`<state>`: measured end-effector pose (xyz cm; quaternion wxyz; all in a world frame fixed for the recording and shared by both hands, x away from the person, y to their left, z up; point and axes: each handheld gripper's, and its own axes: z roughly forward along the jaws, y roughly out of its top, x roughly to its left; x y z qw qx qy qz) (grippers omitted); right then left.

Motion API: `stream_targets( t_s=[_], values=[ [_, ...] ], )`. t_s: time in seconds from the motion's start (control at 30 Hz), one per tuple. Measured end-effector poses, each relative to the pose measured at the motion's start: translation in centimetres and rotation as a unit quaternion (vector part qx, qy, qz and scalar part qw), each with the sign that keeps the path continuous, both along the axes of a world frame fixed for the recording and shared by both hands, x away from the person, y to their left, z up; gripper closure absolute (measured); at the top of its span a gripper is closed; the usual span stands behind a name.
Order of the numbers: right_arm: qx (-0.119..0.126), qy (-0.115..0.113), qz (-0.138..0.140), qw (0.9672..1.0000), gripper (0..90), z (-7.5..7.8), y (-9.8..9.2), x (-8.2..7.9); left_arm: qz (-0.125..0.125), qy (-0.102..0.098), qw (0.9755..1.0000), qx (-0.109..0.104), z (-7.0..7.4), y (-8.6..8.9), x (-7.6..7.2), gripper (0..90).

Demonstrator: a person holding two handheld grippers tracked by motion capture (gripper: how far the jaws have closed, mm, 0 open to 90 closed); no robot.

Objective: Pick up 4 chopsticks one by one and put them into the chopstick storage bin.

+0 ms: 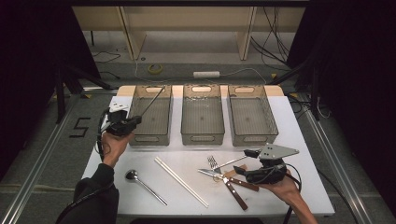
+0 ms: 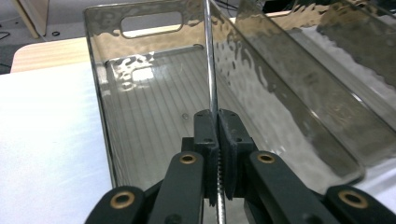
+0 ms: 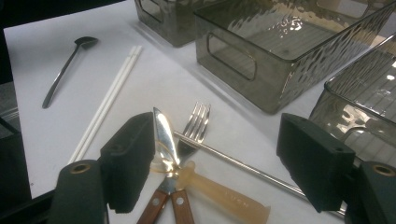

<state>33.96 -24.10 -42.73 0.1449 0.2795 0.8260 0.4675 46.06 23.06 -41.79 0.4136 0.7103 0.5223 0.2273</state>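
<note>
White sheeting covers the table (image 1: 299, 140) in the high view, with three smoked, ripple-walled plastic bins in a row at its far side. The left gripper (image 1: 135, 120) holds a thin metal rod (image 1: 153, 101) slanting over the left bin (image 1: 150, 116). On the sheet lie a steel spoon (image 1: 144, 185), white chopsticks (image 1: 181, 181), a fork (image 1: 213, 162) and wooden-handled knives (image 1: 231, 184), with the right gripper (image 1: 250, 154) poised above them.

From the left gripper view, the jaws are clamped tight on the slim polished rod (image 2: 211, 70), which rises over the bin's ribbed floor (image 2: 154, 121). I judge this the sorting step: the rod is about to be dropped, so the next move calls for lowering it inside the walls and parting the jaws.

Seen in the right gripper view, the jaws stand wide apart and grip nothing, straddling crossed knife blades (image 3: 163, 135), a translucent amber handle (image 3: 224, 193) and the fork's tines (image 3: 198, 119).
</note>
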Motion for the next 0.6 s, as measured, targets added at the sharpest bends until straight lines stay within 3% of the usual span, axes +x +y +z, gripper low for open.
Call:
stream_targets(
  t_s=[0.2, 0.37, 0.6],
  values=[
    [-0.001, -0.001, 0.000, 1.0000, 29.0, 0.1, 0.0, 0.0, 0.010, 0.014, 0.9998, 0.011, -0.5, 0.1, 0.8, 86.2],
    [-0.001, 0.000, 0.000, 1.0000, 29.1, 0.0, 0.0, 0.0, 0.024, 0.021, 0.9995, 0.004, -0.8, 0.5, 1.1, 86.2],
    [-0.004, 0.001, 0.000, 1.0000, 29.2, 0.0, 0.1, 0.0, 0.029, 0.033, 0.9990, 0.011, -0.9, 0.5, 1.4, 86.1]
  ],
)
